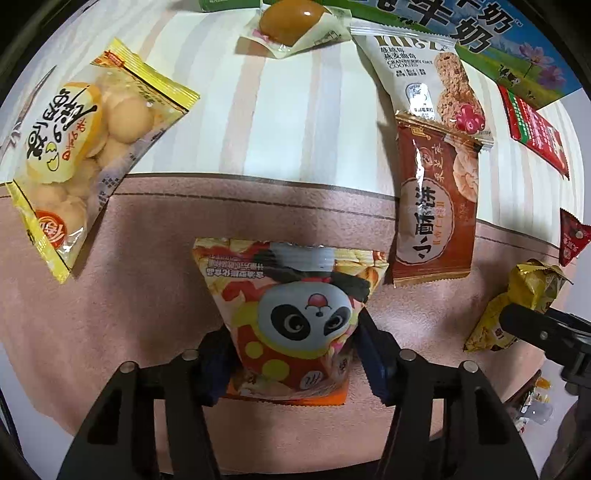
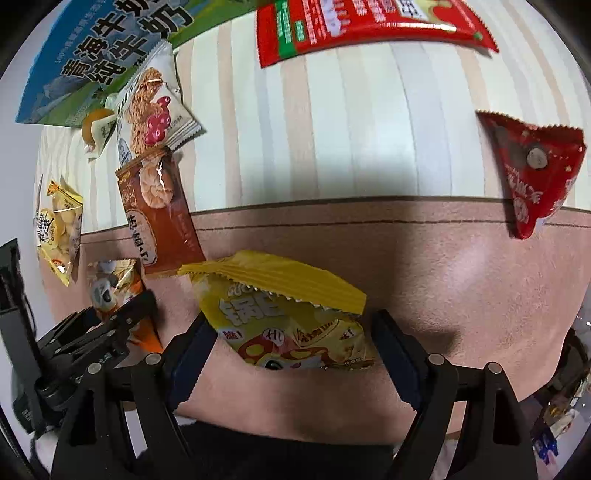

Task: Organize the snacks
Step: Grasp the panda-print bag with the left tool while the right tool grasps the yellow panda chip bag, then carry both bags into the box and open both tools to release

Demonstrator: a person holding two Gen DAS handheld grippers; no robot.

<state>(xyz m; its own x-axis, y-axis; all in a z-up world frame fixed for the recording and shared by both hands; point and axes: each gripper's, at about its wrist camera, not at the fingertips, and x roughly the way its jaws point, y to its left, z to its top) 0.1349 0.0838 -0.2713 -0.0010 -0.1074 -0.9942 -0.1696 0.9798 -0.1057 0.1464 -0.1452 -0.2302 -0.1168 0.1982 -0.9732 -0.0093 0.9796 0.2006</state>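
In the left wrist view my left gripper (image 1: 291, 354) is shut on a panda snack bag (image 1: 291, 317), its fingers pinching the bag's lower half over the pink cloth. In the right wrist view my right gripper (image 2: 291, 354) is open, its fingers either side of a yellow snack bag (image 2: 291, 314) lying on the pink cloth; contact is not visible. The yellow bag also shows in the left wrist view (image 1: 517, 306) at the right, and the panda bag in the right wrist view (image 2: 114, 288) at the left.
A yellow egg-biscuit bag (image 1: 74, 158), a brown pastry pack (image 1: 436, 199), an oat cookie pack (image 1: 428, 81), a jelly cup (image 1: 291, 18), a red flat pack (image 2: 369, 26), a red triangular pack (image 2: 535, 166) and a milk carton box (image 2: 103, 48) lie around on the striped cloth (image 1: 288, 122).
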